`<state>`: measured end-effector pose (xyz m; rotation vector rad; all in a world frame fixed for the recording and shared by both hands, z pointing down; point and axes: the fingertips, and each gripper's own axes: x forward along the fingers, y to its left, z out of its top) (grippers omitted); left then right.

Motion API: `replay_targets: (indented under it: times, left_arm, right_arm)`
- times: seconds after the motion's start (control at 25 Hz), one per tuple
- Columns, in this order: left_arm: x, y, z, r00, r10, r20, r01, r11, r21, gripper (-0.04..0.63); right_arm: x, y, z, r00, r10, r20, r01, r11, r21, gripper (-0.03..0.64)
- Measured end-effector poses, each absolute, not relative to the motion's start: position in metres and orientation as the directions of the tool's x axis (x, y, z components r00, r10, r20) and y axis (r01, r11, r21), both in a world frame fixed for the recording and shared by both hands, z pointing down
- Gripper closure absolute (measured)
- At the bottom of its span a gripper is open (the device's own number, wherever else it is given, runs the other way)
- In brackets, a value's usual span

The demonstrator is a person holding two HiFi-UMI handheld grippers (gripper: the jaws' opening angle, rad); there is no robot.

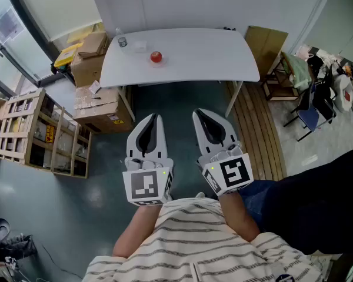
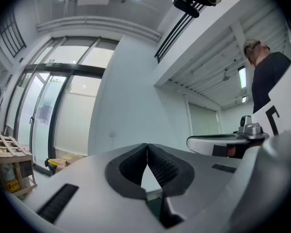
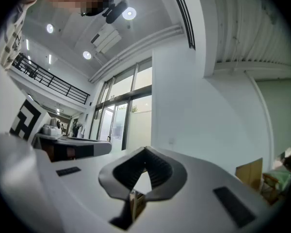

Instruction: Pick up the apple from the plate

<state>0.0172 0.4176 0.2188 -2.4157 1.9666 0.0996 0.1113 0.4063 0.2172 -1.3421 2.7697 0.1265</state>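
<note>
The apple was seen on the plate on the table, at twelve o'clock from the left gripper and right gripper, well apart. Both were held fully closed, nothing gripped.

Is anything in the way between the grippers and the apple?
Nothing visible does: only floor lies between the left gripper, the right gripper and the white table, where the apple sits.

workshop-storage space: stacked cardboard boxes, wooden crate rack, white table, painted floor, tall glass doors.
</note>
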Motion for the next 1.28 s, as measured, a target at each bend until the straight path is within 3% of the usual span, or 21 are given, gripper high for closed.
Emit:
replay_targets:
  times: [0.56, 1.28]
  left_arm:
    - [-0.004, 0.406, 0.227, 0.211, -0.974, -0.08, -0.976, -0.214, 0.028, 0.591]
    - [-0.051, 0.353, 0.255, 0.3, -0.953, -0.049, -0.952, -0.302, 0.05, 0.591]
  right_arm:
    - [0.084, 0.397, 0.217, -0.626, -0.773, -0.106, -0.779, 0.626, 0.036, 0.603]
    - [0.035, 0.347, 0.242, -0.543, -0.837, -0.067, -0.839, 0.544, 0.004, 0.604]
